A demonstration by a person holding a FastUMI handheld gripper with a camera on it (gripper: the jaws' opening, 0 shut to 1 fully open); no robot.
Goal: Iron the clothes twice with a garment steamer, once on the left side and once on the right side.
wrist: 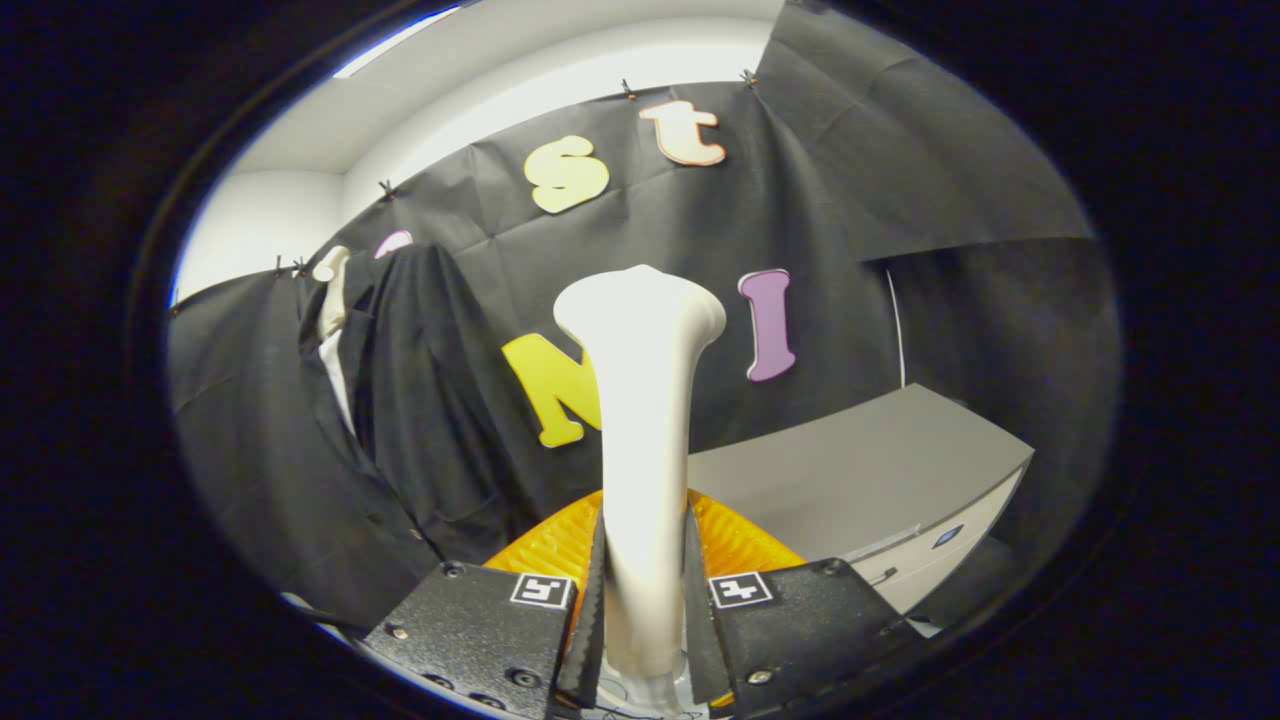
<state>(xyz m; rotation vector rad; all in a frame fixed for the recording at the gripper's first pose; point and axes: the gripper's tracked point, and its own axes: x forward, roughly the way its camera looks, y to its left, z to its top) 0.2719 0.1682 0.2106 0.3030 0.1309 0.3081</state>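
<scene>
gripper [642, 610] clamps the steamer [640, 420] (its base hidden), dark garment [420, 400] beyond.

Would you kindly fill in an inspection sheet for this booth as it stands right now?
Surface: grey cabinet top, bare where visible.
Job's things: white garment steamer upright between the fingers; dark garment hanging beyond it, to its left, on a pale hanger.
Clutter: nothing seen.
Grippers: gripper shut on the garment steamer's handle, both fingers pressing.
Cables: thin pale cord down the wall.
Surroundings: black cloth wall, white ceiling.
</scene>
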